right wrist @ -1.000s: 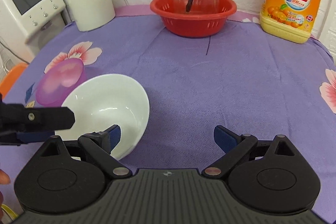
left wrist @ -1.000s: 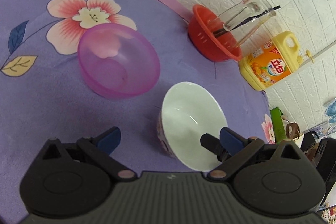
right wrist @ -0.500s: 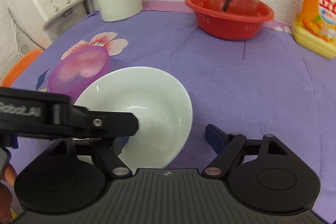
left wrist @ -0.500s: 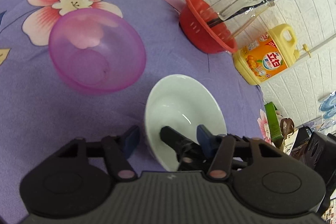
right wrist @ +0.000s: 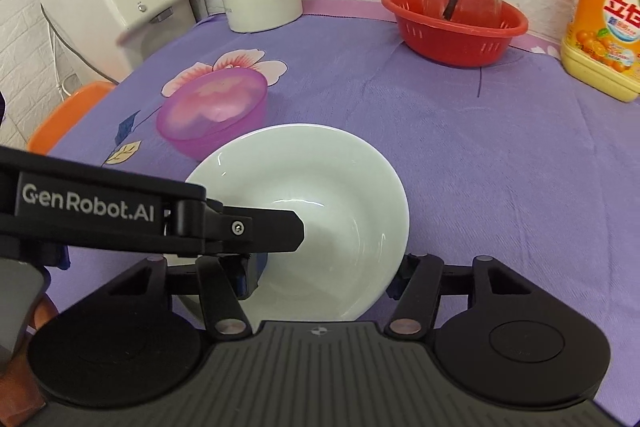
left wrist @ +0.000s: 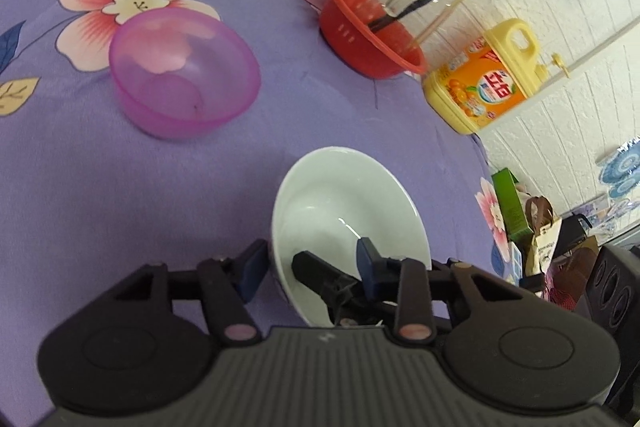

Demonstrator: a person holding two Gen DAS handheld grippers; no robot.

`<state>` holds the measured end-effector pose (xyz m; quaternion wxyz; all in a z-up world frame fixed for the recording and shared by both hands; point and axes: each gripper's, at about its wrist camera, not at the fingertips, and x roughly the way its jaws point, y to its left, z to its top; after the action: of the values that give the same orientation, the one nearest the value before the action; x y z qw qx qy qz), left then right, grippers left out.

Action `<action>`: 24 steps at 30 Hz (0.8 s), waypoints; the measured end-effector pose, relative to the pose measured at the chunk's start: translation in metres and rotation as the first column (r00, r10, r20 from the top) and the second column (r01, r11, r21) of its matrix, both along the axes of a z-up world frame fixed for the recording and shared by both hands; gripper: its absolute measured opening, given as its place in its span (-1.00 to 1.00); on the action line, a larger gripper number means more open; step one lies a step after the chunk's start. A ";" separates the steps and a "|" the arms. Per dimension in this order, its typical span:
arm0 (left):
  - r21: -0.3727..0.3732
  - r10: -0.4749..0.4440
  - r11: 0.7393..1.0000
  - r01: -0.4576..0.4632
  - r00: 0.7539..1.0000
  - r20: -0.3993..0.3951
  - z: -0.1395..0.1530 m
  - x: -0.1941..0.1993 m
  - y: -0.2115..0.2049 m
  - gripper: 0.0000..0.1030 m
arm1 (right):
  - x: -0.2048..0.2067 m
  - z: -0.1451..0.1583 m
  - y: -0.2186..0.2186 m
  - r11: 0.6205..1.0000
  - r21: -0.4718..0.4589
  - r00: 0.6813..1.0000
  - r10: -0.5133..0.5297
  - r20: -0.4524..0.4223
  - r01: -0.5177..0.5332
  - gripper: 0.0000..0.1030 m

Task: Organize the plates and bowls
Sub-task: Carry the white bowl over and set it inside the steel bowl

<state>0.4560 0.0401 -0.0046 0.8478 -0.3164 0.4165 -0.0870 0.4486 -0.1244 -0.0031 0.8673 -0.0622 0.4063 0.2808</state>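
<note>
In the left wrist view, the glossy white bowl (left wrist: 344, 211) is being tilted on the purple cloth (left wrist: 80, 195), near a pink bowl (left wrist: 184, 75). Its near rim is being pinched by the left gripper (left wrist: 310, 261), whose jaws have just been closing.

In the right wrist view, the bowl (right wrist: 320, 211) is being straddled by the right gripper (right wrist: 326, 273), with jaws spread wide, gripping nothing.

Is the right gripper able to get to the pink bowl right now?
Probably not straight away. The white bowl sits inside the open right gripper. The left gripper, whose jaws have just closed on the bowl's rim, crosses in front. The pink bowl lies behind both.
</note>
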 end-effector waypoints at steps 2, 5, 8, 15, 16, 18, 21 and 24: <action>-0.004 -0.014 1.000 0.014 1.000 0.011 0.005 -0.013 -0.007 -0.33 | -0.013 0.006 -0.007 1.000 -0.006 1.000 -0.008 0.006 0.008 0.89; -0.018 -0.042 0.999 0.042 0.999 0.024 0.012 -0.037 -0.018 -0.34 | -0.039 0.016 -0.019 1.000 -0.020 0.999 -0.023 0.025 0.023 0.91; -0.022 -0.072 0.997 0.073 0.996 0.043 0.024 -0.065 -0.036 -0.37 | -0.071 0.026 -0.033 0.999 -0.036 0.998 -0.038 0.049 0.040 0.96; -0.033 -0.152 0.988 0.154 0.986 0.064 0.037 -0.128 -0.077 -0.38 | -0.148 0.033 -0.067 0.994 -0.065 0.993 -0.081 0.088 0.087 1.00; -0.035 -0.164 0.985 0.166 0.985 0.061 0.035 -0.137 -0.082 -0.38 | -0.156 0.032 -0.073 0.994 -0.063 0.993 -0.089 0.083 0.094 1.00; -0.041 -0.187 0.981 0.189 0.981 0.049 0.031 -0.150 -0.090 -0.38 | -0.172 0.028 -0.082 0.992 -0.061 0.992 -0.105 0.072 0.109 1.00; -0.036 -0.218 0.975 0.219 0.975 0.037 0.026 -0.168 -0.102 -0.38 | -0.190 0.021 -0.093 0.990 -0.059 0.991 -0.123 0.059 0.126 1.00; -0.030 -0.232 0.972 0.233 0.972 0.032 0.022 -0.182 -0.108 -0.38 | -0.206 0.016 -0.100 0.990 -0.051 0.990 -0.132 0.049 0.134 1.00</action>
<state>0.2736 -0.0677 0.0169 0.8323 -0.2782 0.4371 -0.1971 0.2430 -0.2242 0.0129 0.8912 -0.0649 0.3970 0.2098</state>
